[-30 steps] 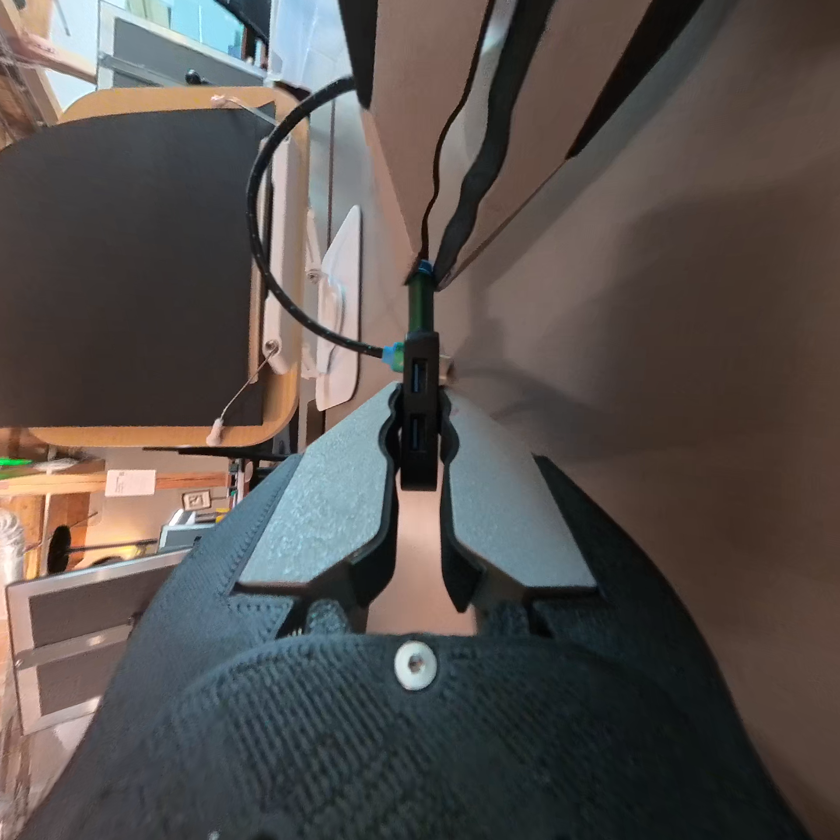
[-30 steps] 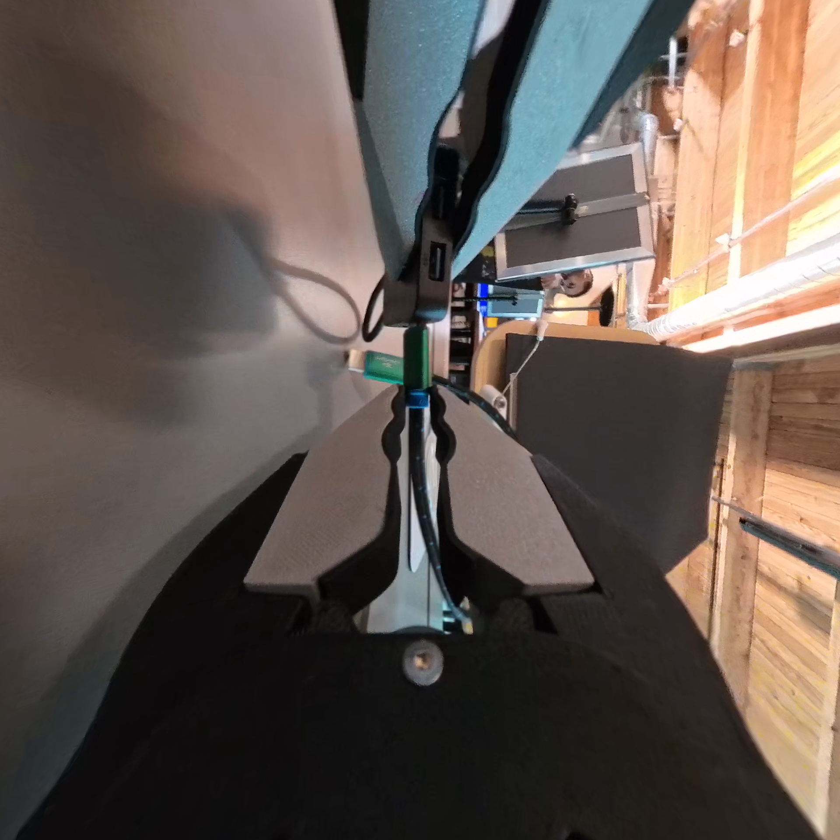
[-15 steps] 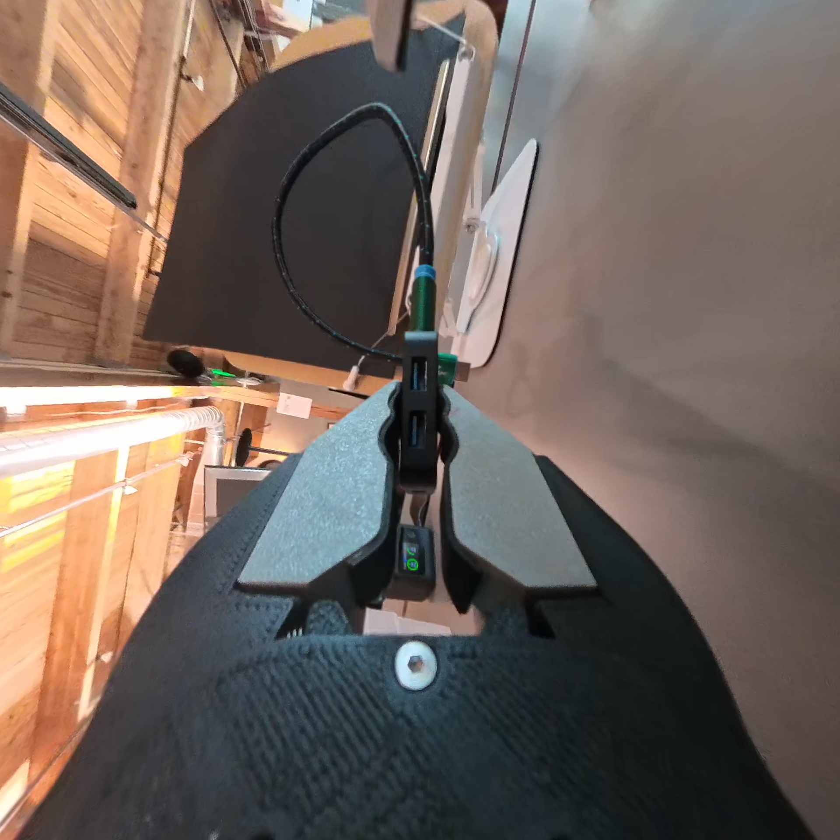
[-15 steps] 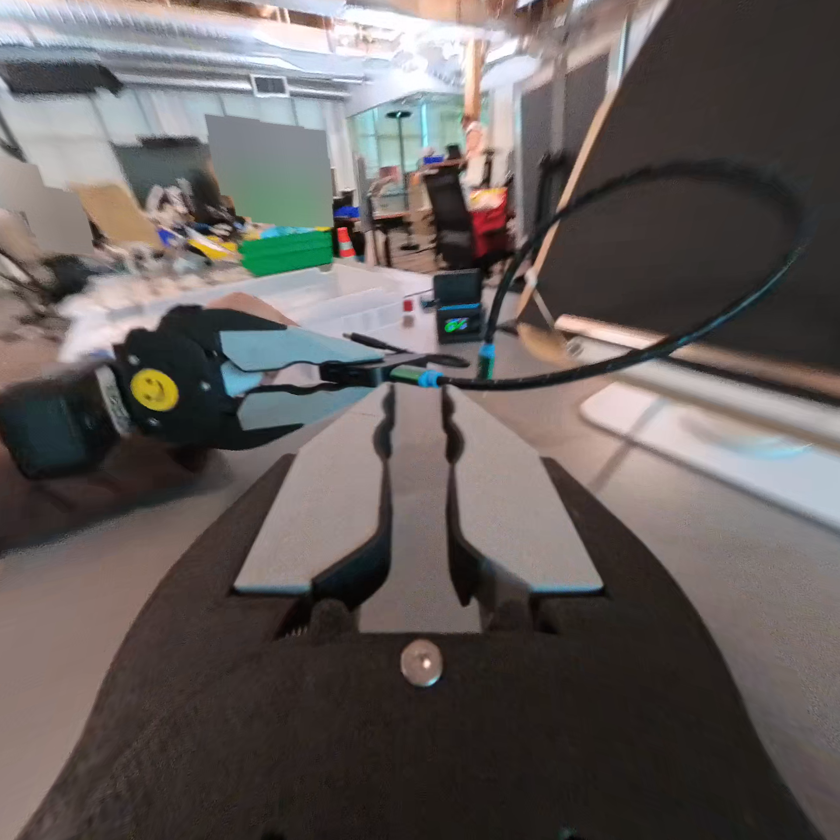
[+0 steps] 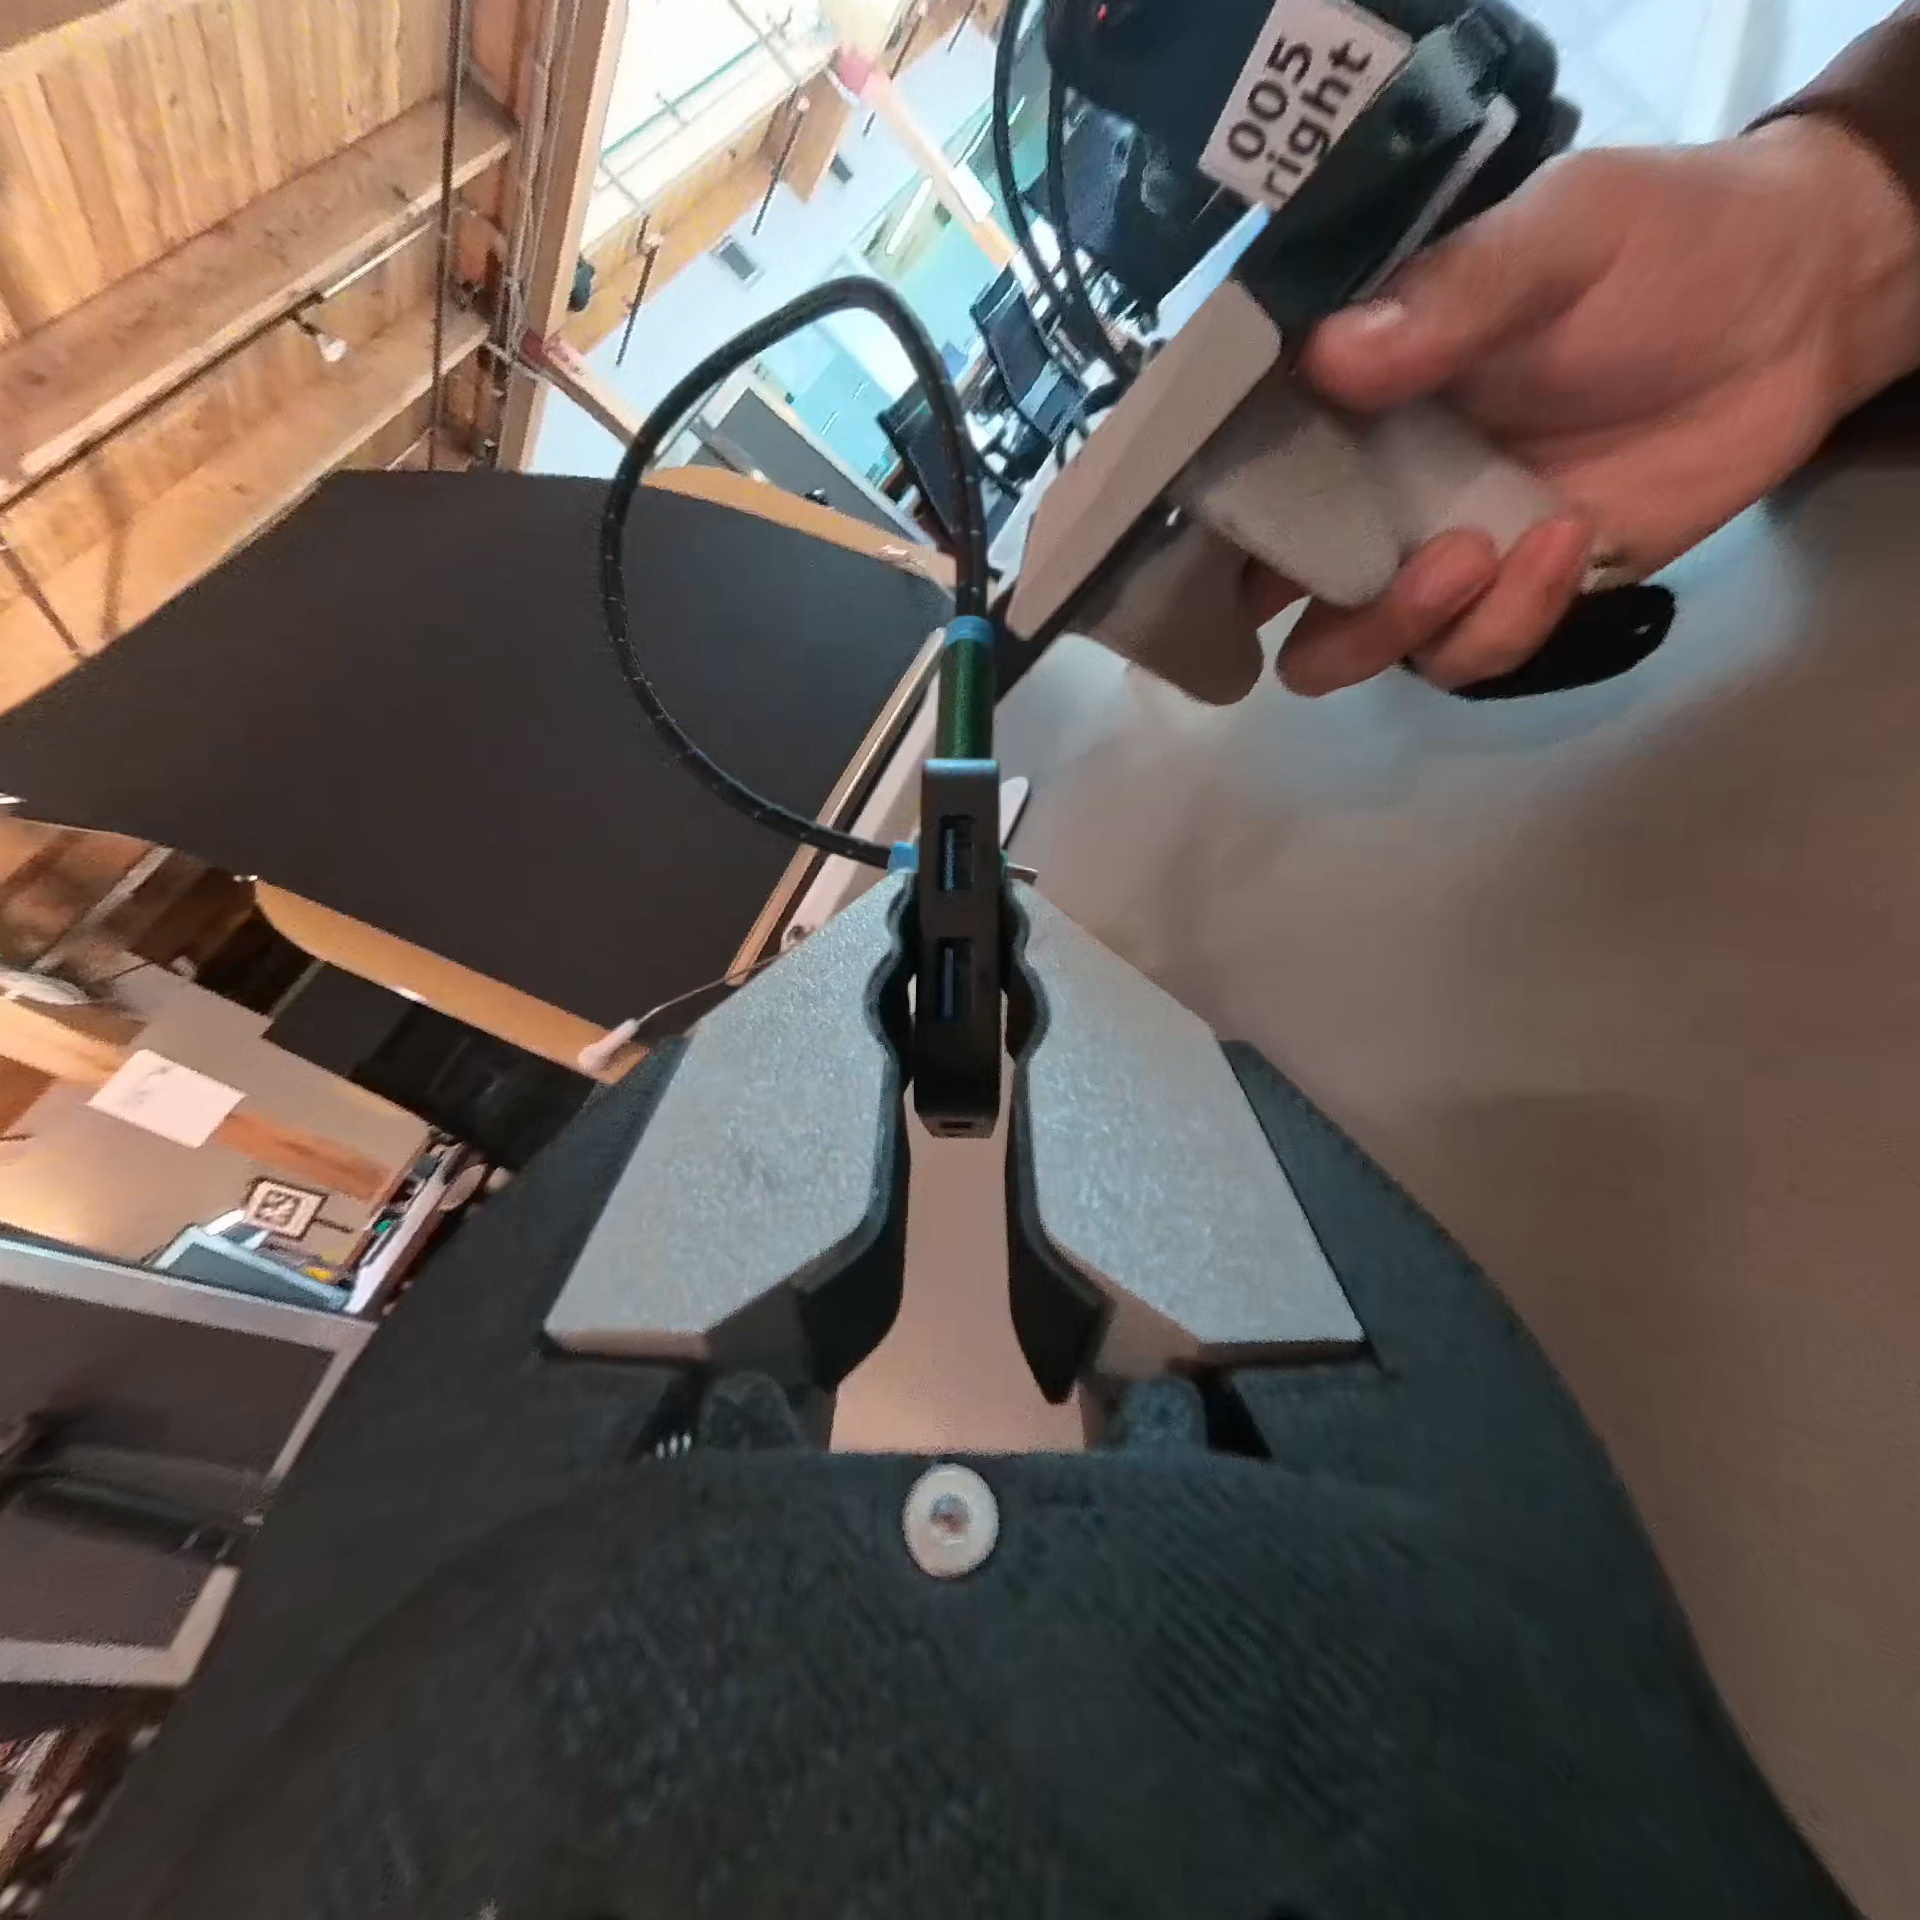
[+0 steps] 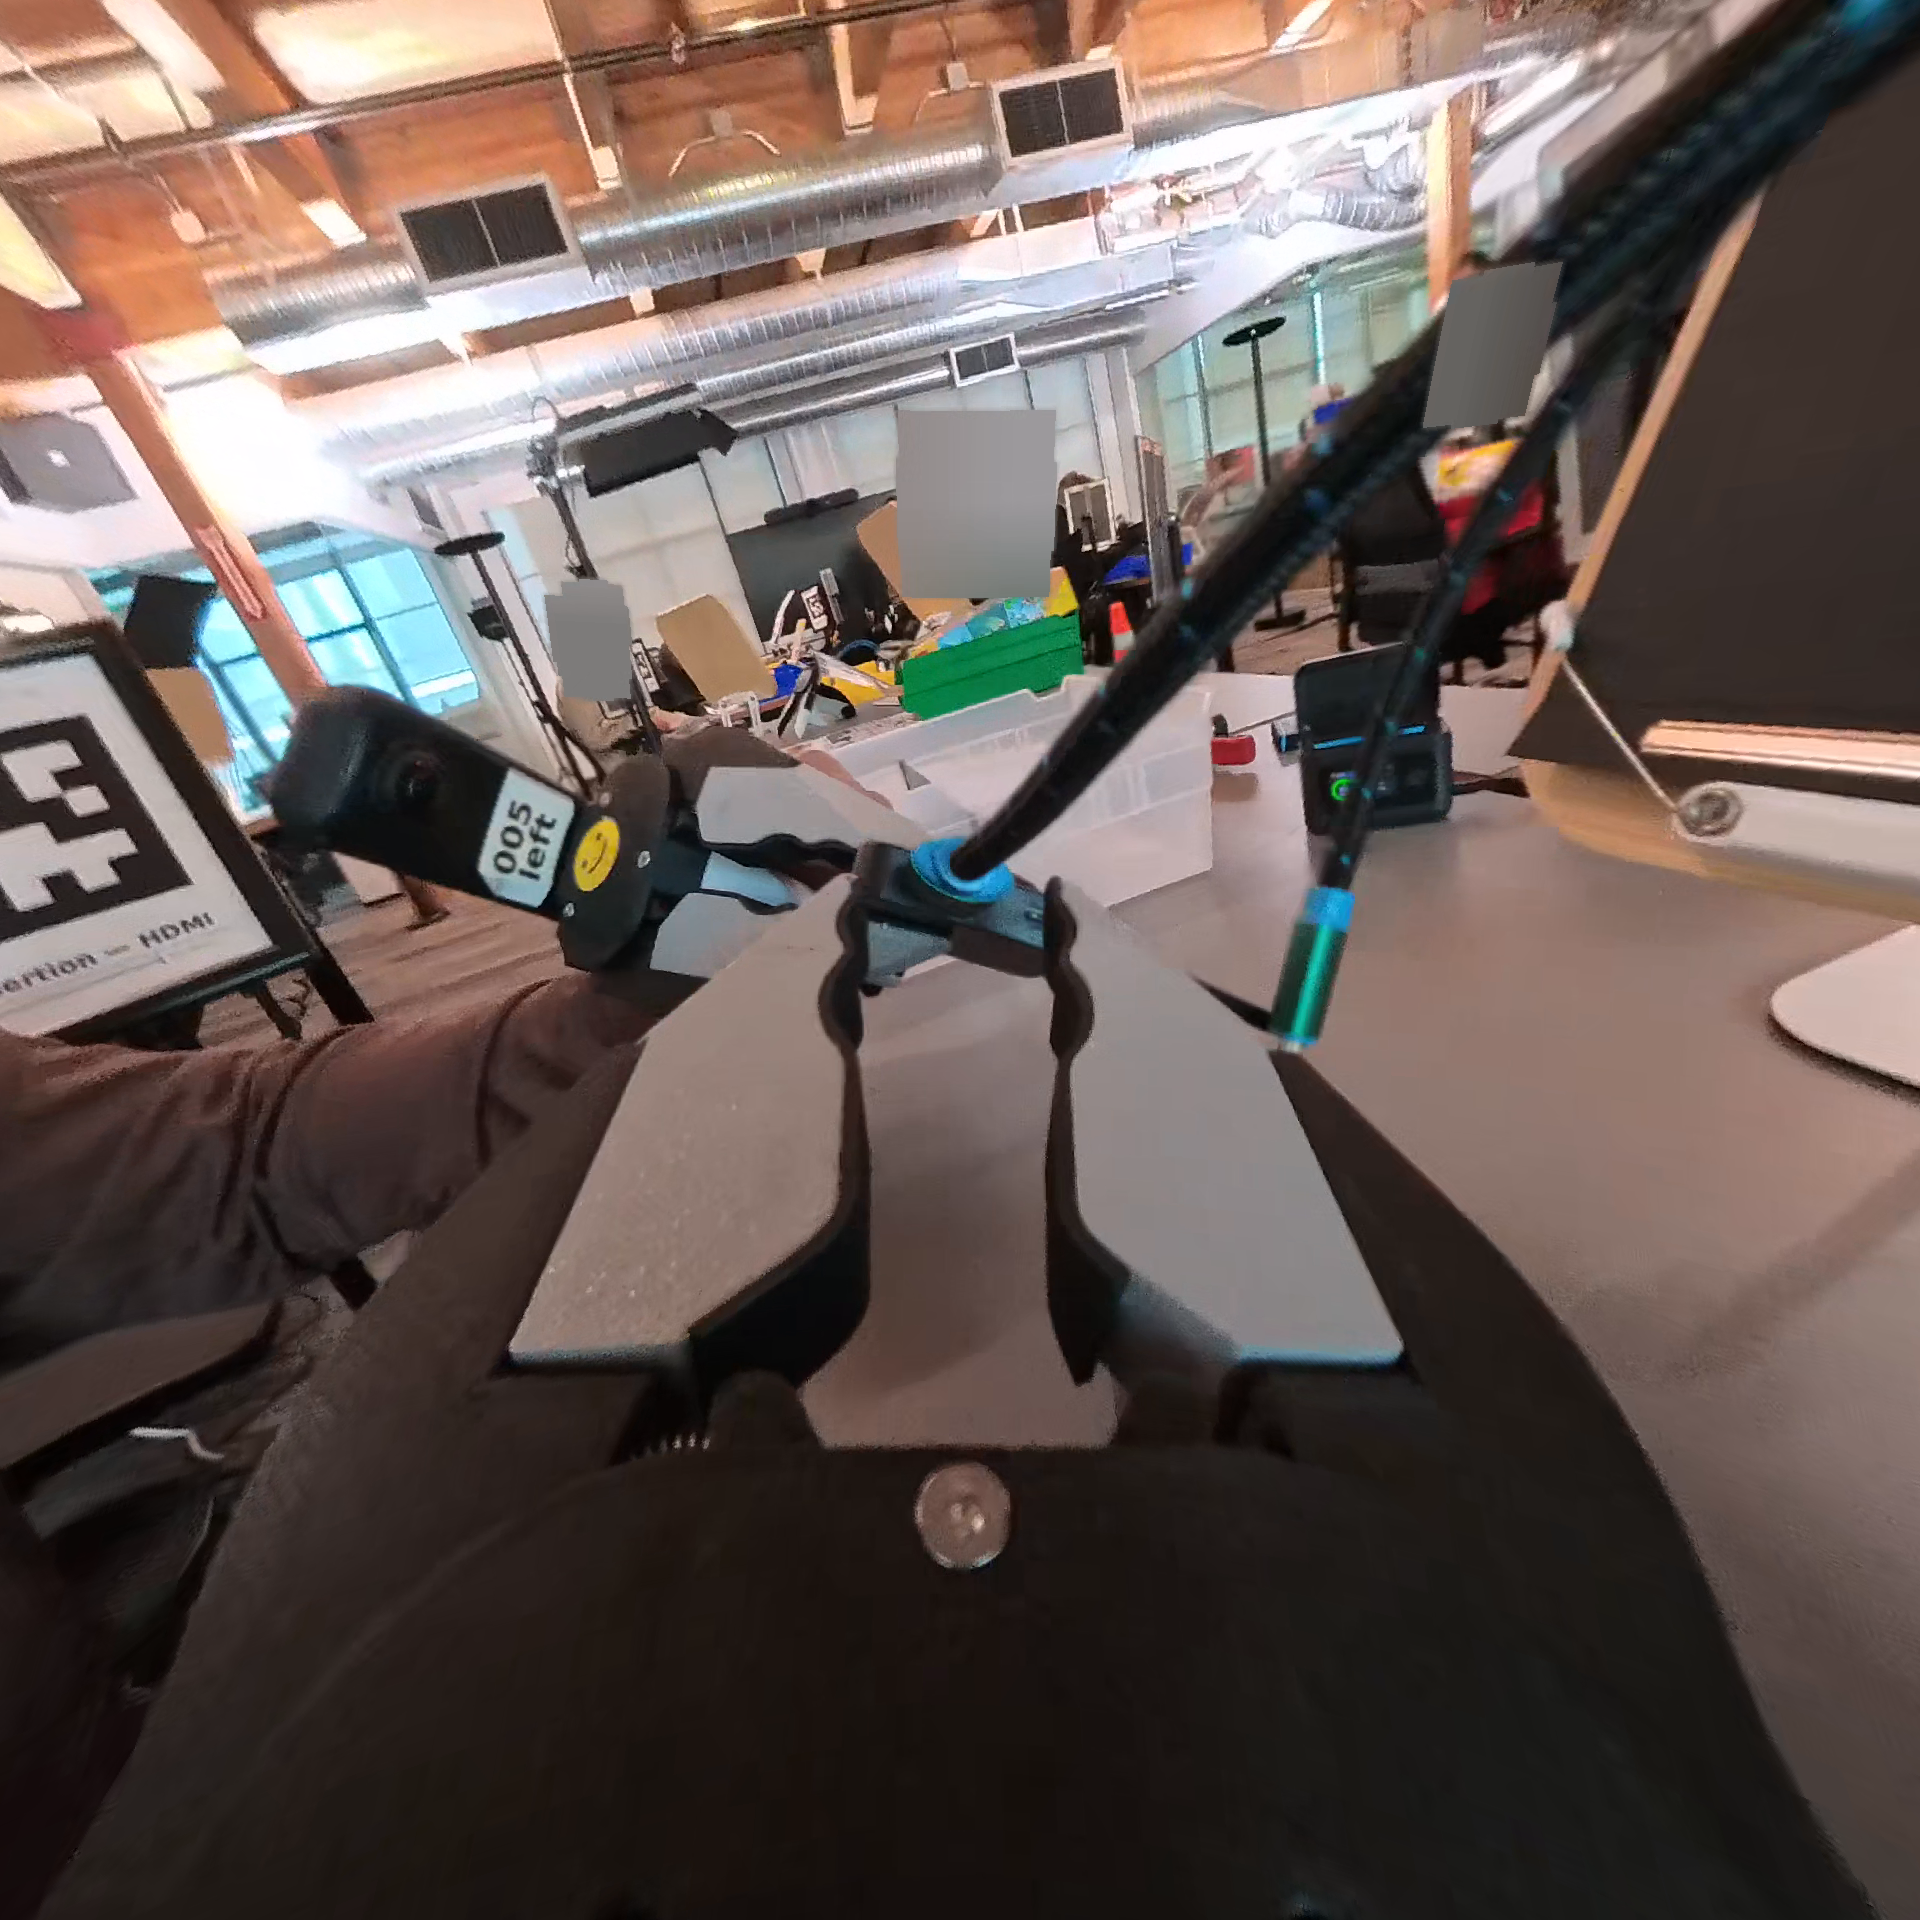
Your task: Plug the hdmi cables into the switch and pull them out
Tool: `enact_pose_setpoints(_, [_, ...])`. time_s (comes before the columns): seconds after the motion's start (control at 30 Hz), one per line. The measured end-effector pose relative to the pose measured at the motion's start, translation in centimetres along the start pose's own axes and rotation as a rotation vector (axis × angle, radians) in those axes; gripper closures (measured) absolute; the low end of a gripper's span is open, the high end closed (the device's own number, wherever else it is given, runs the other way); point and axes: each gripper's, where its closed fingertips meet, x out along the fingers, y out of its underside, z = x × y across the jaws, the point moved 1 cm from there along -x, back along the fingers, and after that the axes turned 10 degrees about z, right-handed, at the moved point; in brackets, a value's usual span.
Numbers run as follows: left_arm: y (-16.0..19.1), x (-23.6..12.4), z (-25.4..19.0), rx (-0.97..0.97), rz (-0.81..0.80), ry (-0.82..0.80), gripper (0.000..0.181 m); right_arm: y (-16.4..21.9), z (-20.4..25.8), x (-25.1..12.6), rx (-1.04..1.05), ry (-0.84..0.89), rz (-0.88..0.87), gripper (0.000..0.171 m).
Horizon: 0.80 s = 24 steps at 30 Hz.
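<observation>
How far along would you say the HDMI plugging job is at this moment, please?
Done: one green plug sits in the switch, which the left claw clamps. In hand: the right claw brackets that plug; whether it pinches is unclear. Left: the cable's other plug hangs free, not inserted, and pulling out is not yet done.

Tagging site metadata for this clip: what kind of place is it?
Probably an open-plan lab or workshop in a converted industrial building. The right wrist view shows exposed silver ducting under wooden ceiling beams, cluttered benches with a green bin, and a fiducial marker board beside the grey table.
</observation>
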Motion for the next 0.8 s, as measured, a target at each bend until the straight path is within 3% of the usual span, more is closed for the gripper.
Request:
enact_pose_setpoints(0.17, [-0.2,0.2,-1.0,0.02,-0.006,0.043,0.17,0.4,0.2,-0.3,0.008,-0.048,0.027,0.155])
enact_pose_setpoints(0.47, [0.3,0.3,-1.2,0.045,0.017,0.059,0.17,0.4,-0.1,-0.8,0.057,-0.078,0.062,0.15])
enact_pose_setpoints(0.57, [0.5,0.3,-1.2,0.057,0.023,0.056,0.17,0.4,-0.6,-1.1,0.074,-0.066,0.069,0.162])
enact_pose_setpoints(0.8, [0.8,0.5,-1.9,0.089,0.049,0.076,0.17,1.3,-0.7,-1.3,0.145,-0.125,0.131,0.165])
